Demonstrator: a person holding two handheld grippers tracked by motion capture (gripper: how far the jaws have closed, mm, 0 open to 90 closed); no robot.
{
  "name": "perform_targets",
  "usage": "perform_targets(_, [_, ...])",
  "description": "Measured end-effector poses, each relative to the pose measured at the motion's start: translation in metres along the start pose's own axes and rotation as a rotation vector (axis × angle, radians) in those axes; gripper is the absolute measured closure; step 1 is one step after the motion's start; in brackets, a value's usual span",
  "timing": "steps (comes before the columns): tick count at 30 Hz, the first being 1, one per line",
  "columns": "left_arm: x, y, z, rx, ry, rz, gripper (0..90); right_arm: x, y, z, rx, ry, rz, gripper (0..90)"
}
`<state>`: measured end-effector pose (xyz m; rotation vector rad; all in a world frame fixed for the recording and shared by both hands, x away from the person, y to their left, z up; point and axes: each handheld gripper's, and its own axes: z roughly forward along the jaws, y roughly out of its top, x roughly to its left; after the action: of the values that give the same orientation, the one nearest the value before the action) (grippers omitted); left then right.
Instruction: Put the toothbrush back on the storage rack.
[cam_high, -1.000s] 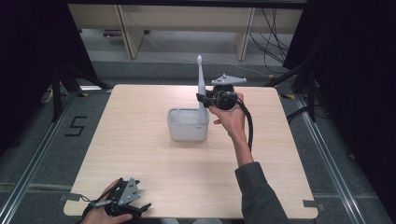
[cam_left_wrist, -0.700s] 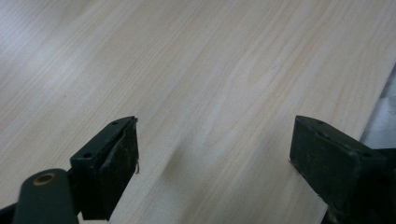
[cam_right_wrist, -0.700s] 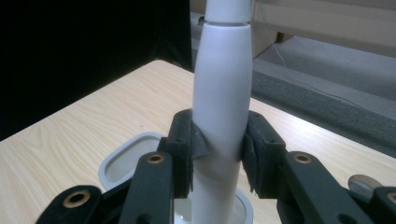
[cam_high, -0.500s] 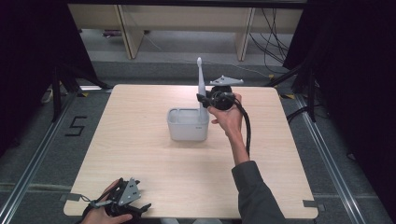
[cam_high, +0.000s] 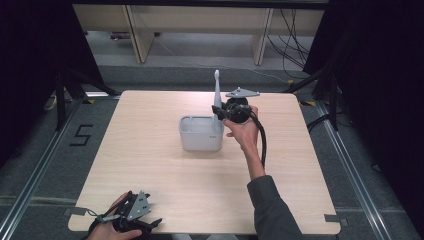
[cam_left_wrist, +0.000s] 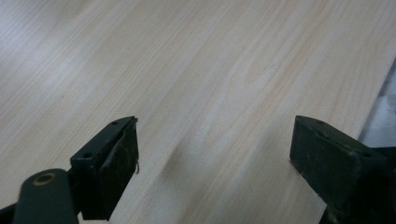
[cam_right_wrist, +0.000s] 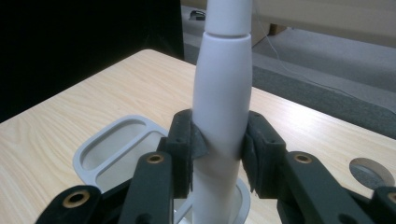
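Observation:
A white electric toothbrush (cam_high: 217, 92) stands upright at the right end of a grey holder box (cam_high: 201, 133) in the middle of the table. My right gripper (cam_high: 218, 112) is shut on the toothbrush's handle (cam_right_wrist: 223, 98), both pads pressed against its sides. Its lower end reaches down into the round slot (cam_right_wrist: 243, 205) of the grey holder (cam_right_wrist: 114, 151); two wider compartments lie to the left. My left gripper (cam_high: 152, 223) rests at the table's near left edge, held in a hand. Its jaws (cam_left_wrist: 215, 158) stand wide open over bare wood.
The wooden table (cam_high: 150, 165) has wide free surface around the holder. A round hole (cam_right_wrist: 366, 172) sits in the tabletop near the far right corner. Beyond the table are a grey floor, cables (cam_high: 295, 30) and shelf legs.
The right hand and toothbrush have barely shifted above the holder's right end. The left gripper has stayed at the near left edge.

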<state>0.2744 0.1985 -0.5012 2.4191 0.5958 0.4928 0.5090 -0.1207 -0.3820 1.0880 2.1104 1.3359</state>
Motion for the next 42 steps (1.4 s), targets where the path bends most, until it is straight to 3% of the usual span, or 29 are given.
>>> perform_targets(3, [-0.001, 0.000, 0.001, -0.010, 0.006, -0.017, 15.2, -0.001, -0.002, 0.003, 0.006, -0.003, -0.035, 66.4])
perform_targets(5, [0.000, 0.000, 0.000, 0.003, -0.001, 0.003, 15.3, 0.001, -0.004, 0.003, 0.013, -0.010, -0.012, 66.4])
perform_targets(6, [0.000, 0.000, 0.000, -0.001, 0.001, -0.007, 15.2, 0.000, -0.005, 0.005, 0.011, -0.004, -0.030, 66.4])
perform_targets(7, [-0.001, 0.000, 0.001, -0.010, 0.007, -0.015, 15.2, 0.001, -0.007, 0.005, 0.030, -0.013, -0.016, 66.4])
perform_targets(10, [0.000, 0.000, 0.000, 0.003, -0.002, -0.001, 15.2, -0.001, -0.010, 0.008, 0.031, -0.010, -0.033, 66.4])
perform_targets(11, [-0.001, 0.000, 0.000, 0.001, -0.002, -0.008, 15.2, 0.001, -0.011, 0.008, 0.040, -0.015, -0.010, 66.4])
perform_targets(13, [-0.001, 0.000, 0.001, -0.005, 0.010, -0.002, 15.2, -0.001, -0.013, 0.011, 0.039, -0.014, -0.027, 66.4])
perform_targets(14, [-0.002, 0.000, 0.001, -0.016, 0.012, -0.015, 15.2, 0.001, -0.013, 0.010, 0.056, -0.017, -0.010, 66.4])
perform_targets(15, [-0.001, 0.000, 0.001, 0.002, 0.000, -0.011, 15.2, 0.001, -0.014, 0.011, 0.056, -0.013, -0.005, 66.4])
perform_targets(17, [-0.001, 0.000, 0.000, 0.000, -0.004, -0.011, 15.3, -0.002, -0.016, 0.013, 0.042, -0.014, -0.030, 66.4])
perform_targets(19, [0.000, 0.000, 0.001, -0.010, 0.005, -0.009, 15.2, -0.001, -0.017, 0.013, 0.068, -0.020, -0.015, 66.4])
perform_targets(20, [-0.002, 0.000, 0.001, -0.013, -0.001, -0.027, 15.2, -0.002, -0.018, 0.014, 0.062, -0.020, -0.024, 66.4])
perform_targets(21, [-0.001, 0.000, 0.000, 0.004, -0.006, -0.009, 15.2, -0.002, -0.019, 0.016, 0.050, -0.015, -0.030, 66.4])
perform_targets(23, [0.000, 0.000, 0.000, 0.002, -0.004, 0.002, 15.3, -0.001, -0.021, 0.016, 0.072, -0.021, -0.008, 66.4])
perform_targets(25, [-0.001, 0.000, 0.001, -0.011, 0.000, -0.012, 15.2, -0.003, -0.023, 0.018, 0.070, -0.015, -0.023, 66.5])
perform_targets(30, [-0.001, 0.000, 0.000, -0.001, -0.004, -0.005, 15.2, -0.004, -0.027, 0.019, 0.072, -0.025, -0.004, 66.4])
perform_targets(31, [-0.001, 0.000, 0.001, 0.001, -0.006, -0.013, 15.2, -0.007, -0.027, 0.018, 0.071, -0.026, -0.020, 66.4])
perform_targets(34, [-0.001, 0.000, 0.000, 0.001, 0.002, 0.003, 15.3, -0.006, -0.030, 0.020, 0.065, -0.024, 0.018, 66.4])
perform_targets(35, [-0.001, 0.000, 0.000, 0.001, 0.002, 0.004, 15.2, -0.008, -0.030, 0.020, 0.071, -0.012, -0.009, 66.4])
perform_targets(37, [-0.001, 0.000, 0.001, 0.002, 0.001, 0.002, 15.2, -0.008, -0.032, 0.021, 0.074, -0.018, -0.009, 66.4])
perform_targets(39, [-0.001, 0.000, 0.001, 0.002, 0.002, 0.001, 15.2, -0.006, -0.033, 0.022, 0.089, -0.020, 0.030, 66.5])
perform_targets(42, [-0.001, 0.000, 0.001, 0.001, 0.001, 0.001, 15.3, -0.008, -0.033, 0.023, 0.074, -0.016, 0.017, 66.5])
